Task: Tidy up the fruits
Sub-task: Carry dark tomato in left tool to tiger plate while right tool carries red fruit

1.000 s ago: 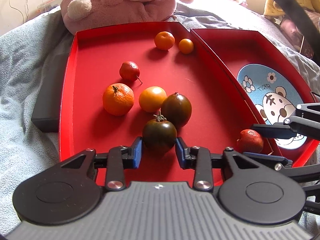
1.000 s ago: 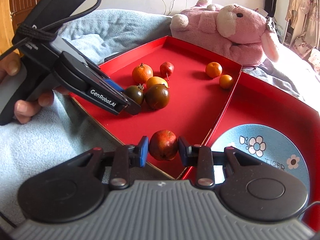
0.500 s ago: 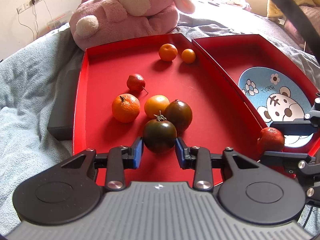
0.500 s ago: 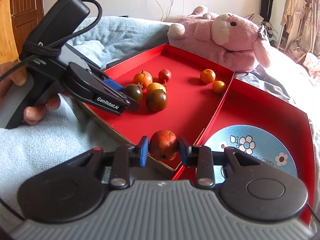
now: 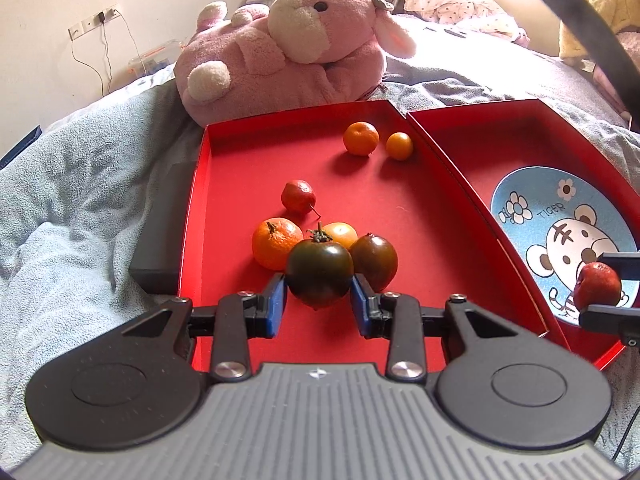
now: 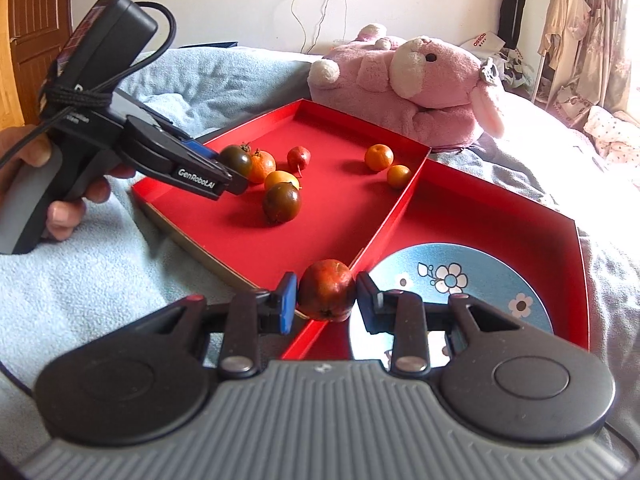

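Both tongs lifted, each gripping a fruit.

Left wrist view: the left tongs (image 5: 319,304) clamp a dark tomato (image 5: 320,272) above the red tray (image 5: 240,184); just beyond them lie a mandarin (image 5: 275,249), an orange tomato (image 5: 341,233) and a second dark tomato (image 5: 376,261). Right wrist view: the right tongs (image 6: 326,302) pinch a red fruit (image 6: 327,295) over the tray divider (image 6: 394,216), with the blue plate (image 6: 472,280) right of them and a pink plush (image 6: 408,88) far ahead on the bed.
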`<state>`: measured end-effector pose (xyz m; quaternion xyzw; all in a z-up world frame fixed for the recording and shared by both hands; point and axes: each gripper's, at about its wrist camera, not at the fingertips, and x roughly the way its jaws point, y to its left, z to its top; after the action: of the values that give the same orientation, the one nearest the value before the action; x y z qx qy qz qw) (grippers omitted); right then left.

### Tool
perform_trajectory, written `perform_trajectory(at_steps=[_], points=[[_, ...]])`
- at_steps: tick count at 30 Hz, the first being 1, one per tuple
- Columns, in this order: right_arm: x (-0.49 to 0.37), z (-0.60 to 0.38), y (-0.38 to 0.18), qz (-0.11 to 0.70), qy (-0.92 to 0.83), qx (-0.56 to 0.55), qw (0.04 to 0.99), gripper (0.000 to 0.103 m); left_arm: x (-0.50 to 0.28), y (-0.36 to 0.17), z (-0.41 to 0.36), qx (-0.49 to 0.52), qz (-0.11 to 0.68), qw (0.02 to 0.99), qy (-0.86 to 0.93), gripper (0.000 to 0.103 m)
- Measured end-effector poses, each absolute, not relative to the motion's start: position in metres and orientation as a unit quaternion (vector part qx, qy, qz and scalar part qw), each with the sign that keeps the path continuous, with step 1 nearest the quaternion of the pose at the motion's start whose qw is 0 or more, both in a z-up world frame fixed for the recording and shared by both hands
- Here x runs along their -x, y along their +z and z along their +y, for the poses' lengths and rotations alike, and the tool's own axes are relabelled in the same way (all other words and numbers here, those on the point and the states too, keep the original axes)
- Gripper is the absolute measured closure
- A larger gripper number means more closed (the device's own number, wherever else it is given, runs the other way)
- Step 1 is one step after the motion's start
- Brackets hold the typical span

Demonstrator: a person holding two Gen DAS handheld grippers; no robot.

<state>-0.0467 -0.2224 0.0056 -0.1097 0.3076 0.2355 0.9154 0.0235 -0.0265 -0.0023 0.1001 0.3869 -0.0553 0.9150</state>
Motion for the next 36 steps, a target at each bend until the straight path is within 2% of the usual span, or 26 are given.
perform_trajectory(at_steps=[21,36], points=[[0.049,-0.282,-0.001,0.305,0.172,0.081,0.933,0.068,-0.009,0.027,-0.080,-0.108,0.359,0.921,-0.108,0.063],[0.029,-0.330,-0.033,0.329,0.123,0.052,0.935,0.068,-0.030,0.016,-0.158,-0.108,0.365,0.906,-0.186,0.063]])
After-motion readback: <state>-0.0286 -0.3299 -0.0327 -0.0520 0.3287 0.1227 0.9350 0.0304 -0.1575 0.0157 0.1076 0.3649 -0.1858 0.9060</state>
